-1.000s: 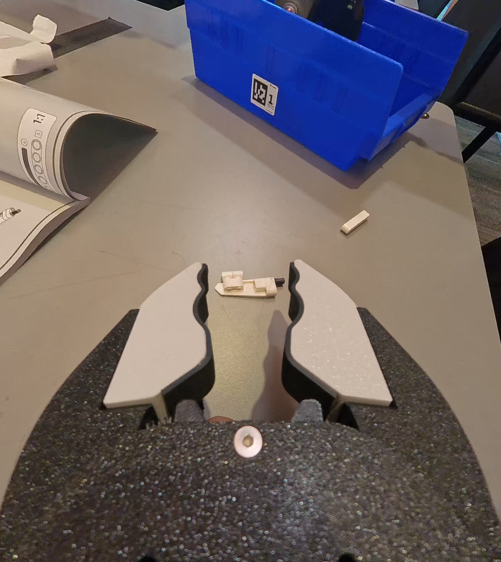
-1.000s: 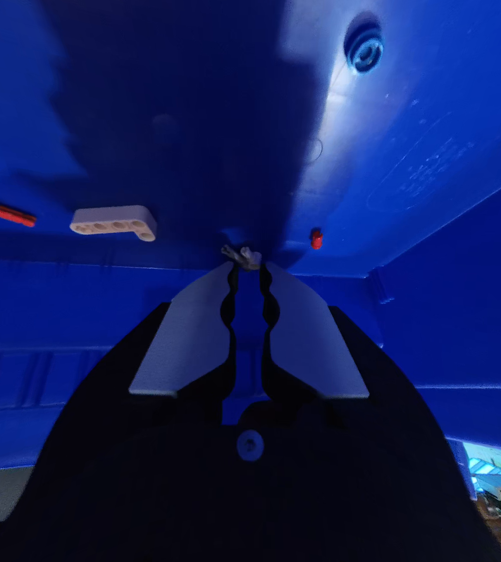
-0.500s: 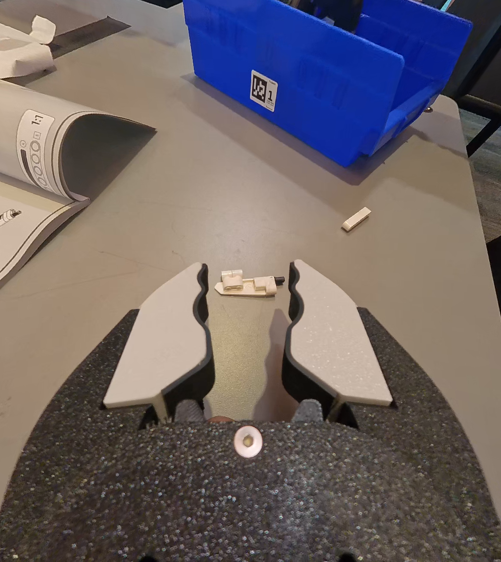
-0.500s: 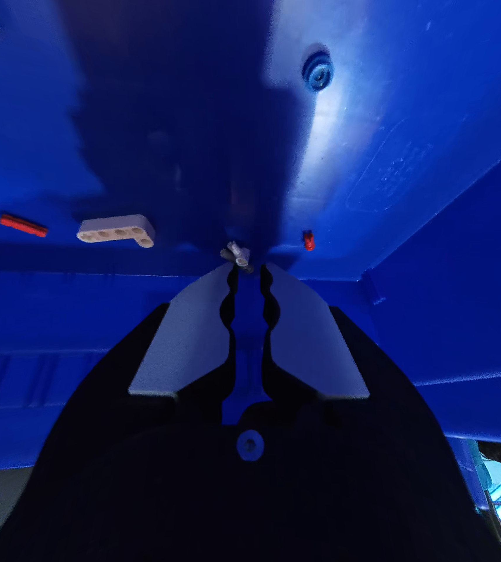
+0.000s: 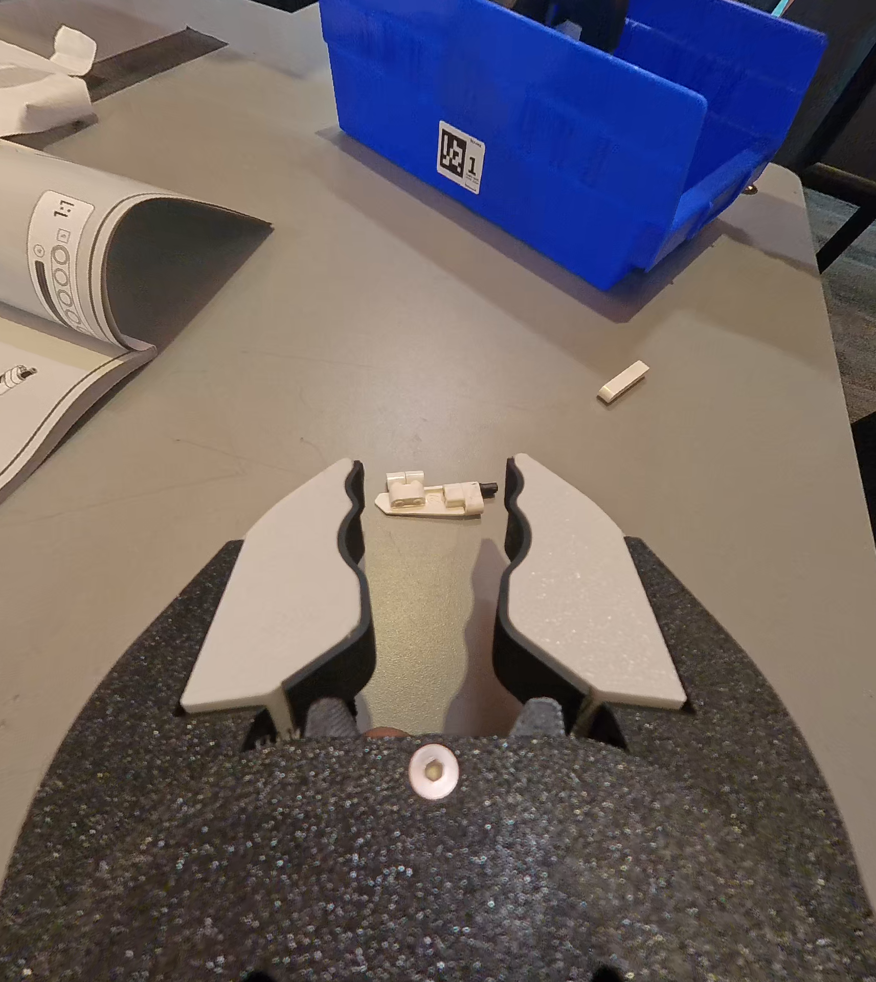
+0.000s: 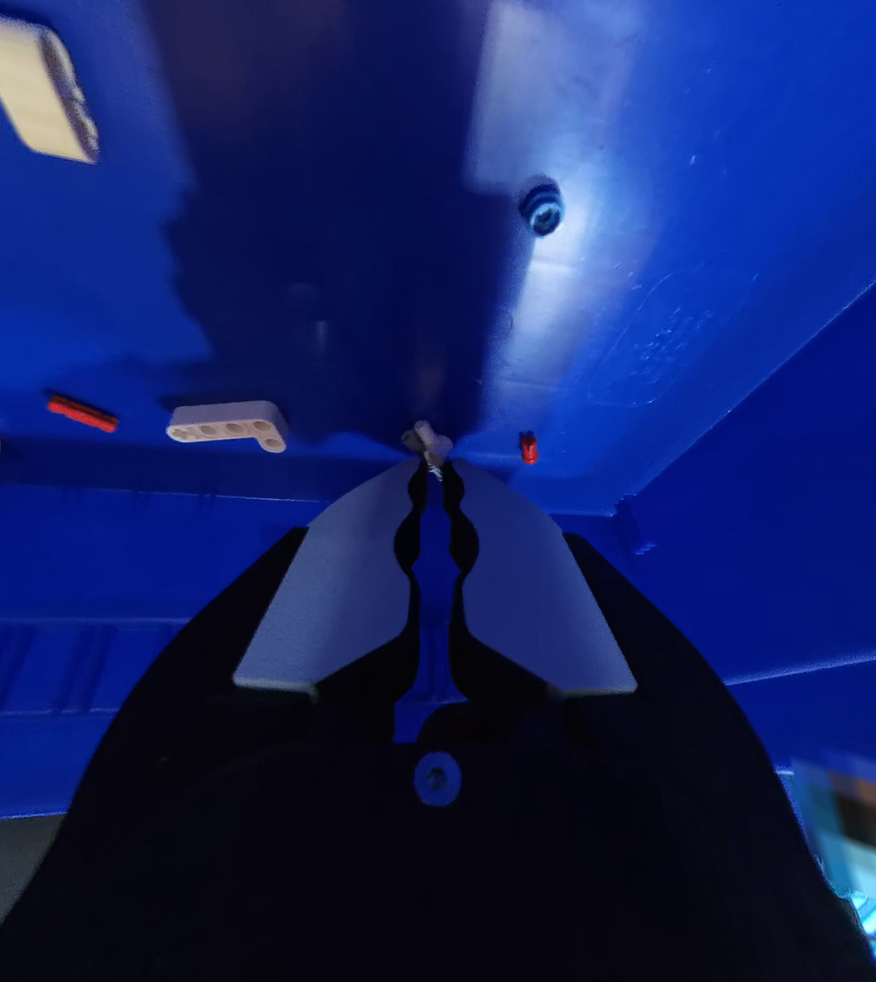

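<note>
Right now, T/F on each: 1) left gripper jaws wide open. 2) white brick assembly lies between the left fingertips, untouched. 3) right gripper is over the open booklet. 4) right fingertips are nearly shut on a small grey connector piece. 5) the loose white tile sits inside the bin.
1) True: the left gripper stands wide open.
2) True: the white brick assembly lies on the grey table with a gap to each pad.
3) False: the right gripper is inside the blue bin; the open booklet lies elsewhere on the table.
4) True: they pinch the small grey connector piece.
5) False: the white tile lies on the table, outside the bin.
</note>
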Motion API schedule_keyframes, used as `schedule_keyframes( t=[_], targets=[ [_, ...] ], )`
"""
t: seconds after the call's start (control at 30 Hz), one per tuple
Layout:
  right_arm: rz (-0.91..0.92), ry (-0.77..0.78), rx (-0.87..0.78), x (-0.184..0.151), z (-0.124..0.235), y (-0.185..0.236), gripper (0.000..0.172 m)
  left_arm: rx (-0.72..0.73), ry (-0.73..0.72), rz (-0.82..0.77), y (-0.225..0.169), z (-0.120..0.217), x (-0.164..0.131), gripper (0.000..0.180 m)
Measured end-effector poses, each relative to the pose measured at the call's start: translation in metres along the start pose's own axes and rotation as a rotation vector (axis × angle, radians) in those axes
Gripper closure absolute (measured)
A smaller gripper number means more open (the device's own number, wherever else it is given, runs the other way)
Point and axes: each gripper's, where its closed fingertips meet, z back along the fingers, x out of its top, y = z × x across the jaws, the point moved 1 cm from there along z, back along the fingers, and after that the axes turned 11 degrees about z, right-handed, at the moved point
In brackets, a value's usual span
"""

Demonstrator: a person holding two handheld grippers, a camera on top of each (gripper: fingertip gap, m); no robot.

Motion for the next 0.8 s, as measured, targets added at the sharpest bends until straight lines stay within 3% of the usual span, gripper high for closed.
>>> schedule_keyframes(
  t=[0.13,0.47,0.67,0.8],
  targets=[
    [-0.005,-0.031,-0.001,0.001,0.005,0.001,0.171,0.0,0.0,0.0,0.0,0.0,0.0,0.129],
    [-0.023,-0.083,0.007,0.008,0.008,-0.002,0.157,-0.001,0.002,0.003,0.0,0.0,0.0,0.129],
    [-0.002,-0.037,0.004,0.007,-0.001,-0.003,0.163,-0.002,0.002,0.003,0.0,0.0,0.0,0.129],
    [-0.019,-0.118,0.041,0.018,0.014,0.011,0.164,-0.003,0.0,0.007,0.0,0.0,0.0,0.129]
  ],
)
